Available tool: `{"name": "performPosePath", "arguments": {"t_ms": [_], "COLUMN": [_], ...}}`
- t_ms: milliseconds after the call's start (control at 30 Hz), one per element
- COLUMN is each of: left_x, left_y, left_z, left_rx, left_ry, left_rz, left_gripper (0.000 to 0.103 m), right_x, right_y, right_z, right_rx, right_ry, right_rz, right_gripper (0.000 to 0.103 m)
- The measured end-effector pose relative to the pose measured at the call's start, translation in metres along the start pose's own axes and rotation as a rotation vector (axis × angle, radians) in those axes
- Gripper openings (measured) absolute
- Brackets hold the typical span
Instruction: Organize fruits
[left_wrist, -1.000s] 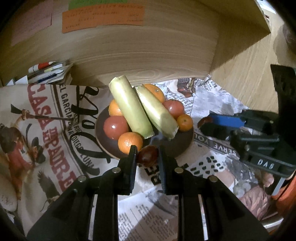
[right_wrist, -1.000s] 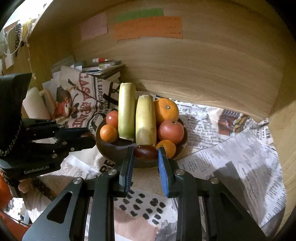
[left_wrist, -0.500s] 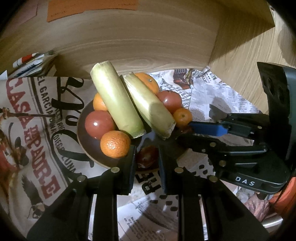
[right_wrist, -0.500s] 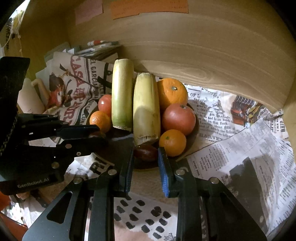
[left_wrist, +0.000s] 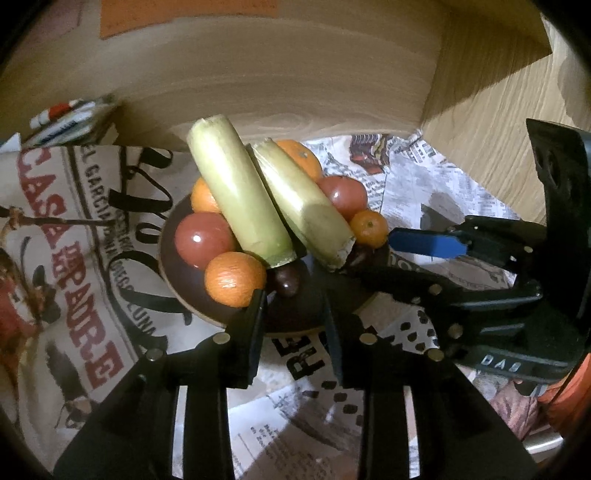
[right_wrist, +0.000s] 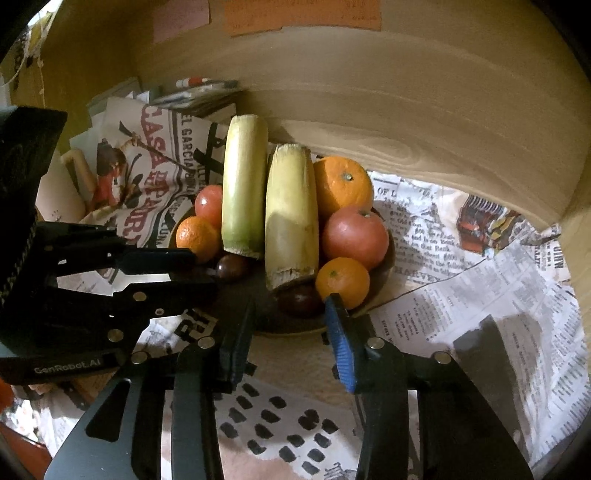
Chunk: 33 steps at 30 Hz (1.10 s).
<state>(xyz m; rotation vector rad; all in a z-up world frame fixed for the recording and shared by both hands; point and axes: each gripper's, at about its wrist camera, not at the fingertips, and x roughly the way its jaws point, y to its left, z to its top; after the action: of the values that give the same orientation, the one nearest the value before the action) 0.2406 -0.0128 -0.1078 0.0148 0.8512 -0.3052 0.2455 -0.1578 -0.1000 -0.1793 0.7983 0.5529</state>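
Left wrist view shows a dark fruit (left_wrist: 287, 281) lying free on the brown plate (left_wrist: 168, 258), just ahead of the left gripper (left_wrist: 293, 325), whose fingers have spread from a close clamp to a moderate gap with nothing between them. A second ago that fruit sat pinched between those fingers; now it rests by itself, against the cut end of the nearer cane piece. The right gripper (right_wrist: 291, 321) has done the same: its jaws are now apart and bare, and a second dark fruit (right_wrist: 300, 298) lies on the plate just beyond its tips, tucked under the other cane's cut end. Both small fruits look delivered, so this step of the sorting seems finished and the grippers are free to back away.

These fruits are nearly round, so they point nowhere in particular. The two pale green cane pieces (right_wrist: 243, 188) do have a clear long axis: side by side, they run away from the right gripper toward the wooden back wall (right_wrist: 424, 92), and slant up and leftward from the left gripper's side. Oranges (left_wrist: 234, 277) and red fruits (left_wrist: 204, 239) crowd both flanks. Printed newspaper (left_wrist: 66, 236) spreads under the plate. Each gripper sees the other close beside the plate.
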Motion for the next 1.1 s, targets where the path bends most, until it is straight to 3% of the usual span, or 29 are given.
{"name": "performPosePath", "arguments": {"t_ms": [133, 300, 533, 667, 867, 1100], "left_x": [-0.030, -0.087, -0.162, -0.196, -0.226, -0.245], "left_y": [-0.001, -0.003, -0.021, -0.033, -0.050, -0.058], "left_z": [0.003, 0.007, 0.003, -0.010, -0.031, -0.054], "left_rx": [-0.014, -0.022, -0.025, -0.018, -0.008, -0.021], "left_ry": [-0.080, -0.244, -0.455, -0.542, -0.622, -0.671], "left_rz": [0.029, 0.097, 0.166, 0.187, 0.224, 0.248], "left_gripper": [0.031, 0.031, 0.031, 0.032, 0.059, 0.086], "right_x": [-0.026, -0.077, -0.155, -0.183, -0.211, -0.228], "right_y": [-0.002, 0.002, 0.026, 0.046, 0.069, 0.082], "right_z": [0.005, 0.014, 0.013, 0.004, -0.014, -0.031], "right_rx": [0.029, 0.055, 0.073, 0.059, 0.059, 0.077], "right_ry": [-0.069, -0.204, -0.409, -0.485, -0.572, -0.643], "right_rz": [-0.019, -0.053, -0.071, -0.077, -0.086, -0.132], "right_gripper": [0.036, 0.036, 0.036, 0.038, 0.048, 0.081]}}
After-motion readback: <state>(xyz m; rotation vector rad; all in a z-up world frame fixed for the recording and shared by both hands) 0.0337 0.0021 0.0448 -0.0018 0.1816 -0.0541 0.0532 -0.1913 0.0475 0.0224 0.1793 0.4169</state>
